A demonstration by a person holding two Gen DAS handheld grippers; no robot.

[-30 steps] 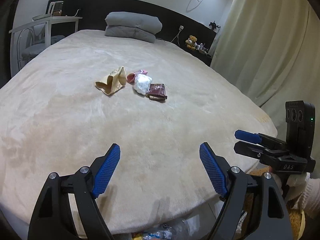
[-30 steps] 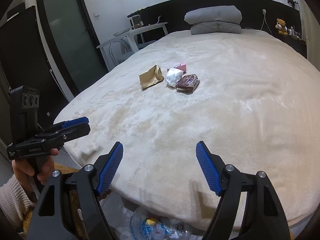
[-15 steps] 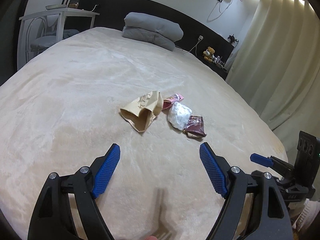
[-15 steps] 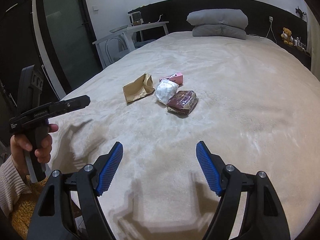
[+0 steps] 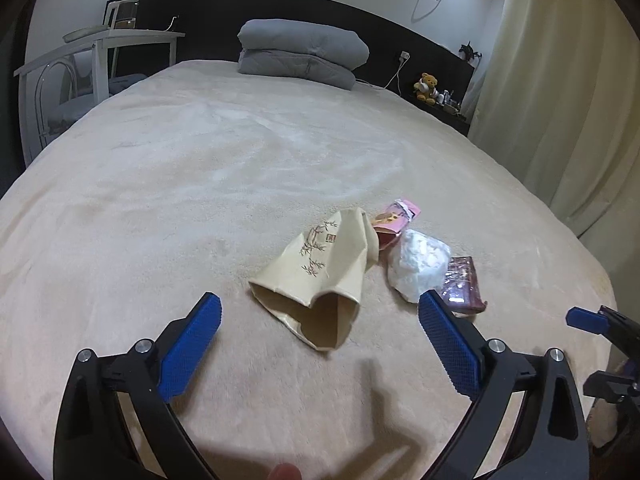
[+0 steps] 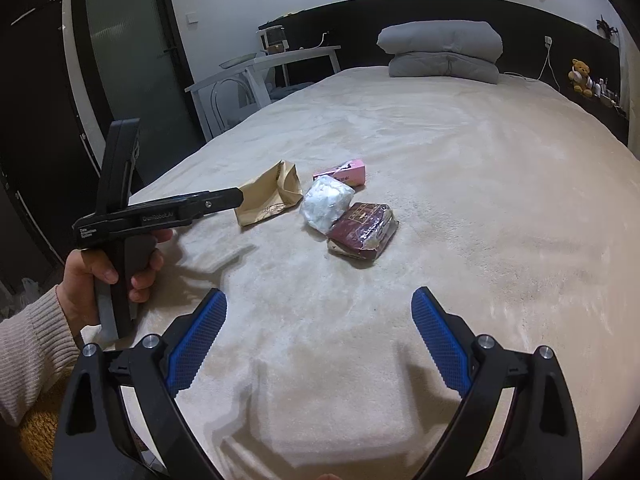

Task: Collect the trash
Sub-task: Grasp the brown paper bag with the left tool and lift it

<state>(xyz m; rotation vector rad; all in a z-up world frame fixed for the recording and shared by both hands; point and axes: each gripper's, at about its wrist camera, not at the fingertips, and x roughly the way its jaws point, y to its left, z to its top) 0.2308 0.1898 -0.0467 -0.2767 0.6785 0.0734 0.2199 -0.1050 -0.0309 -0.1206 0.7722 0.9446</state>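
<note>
Several pieces of trash lie together on the beige bed (image 5: 160, 208): a crumpled tan paper bag (image 5: 320, 276) (image 6: 270, 196), a pink wrapper (image 5: 394, 220) (image 6: 344, 171), a white crumpled wad (image 5: 418, 264) (image 6: 326, 204) and a dark red packet (image 5: 462, 282) (image 6: 362, 230). My left gripper (image 5: 320, 316) hovers just short of the paper bag, its jaws opening wide with nothing between them. My right gripper (image 6: 319, 314) hangs over bare blanket short of the red packet, jaws also opening, empty. The left gripper also shows from the side in the right wrist view, held by a hand (image 6: 96, 272).
Folded grey bedding (image 5: 300, 52) lies at the headboard. A white side table (image 5: 100, 44) stands left of the bed, curtains (image 5: 560, 100) hang on the right. A teddy bear (image 5: 426, 86) sits on a dark shelf. A dark door (image 6: 120, 60) is on the far left.
Both grippers moved forward over the bed toward the trash, the left one farther. Both sets of jaws opened wider.
</note>
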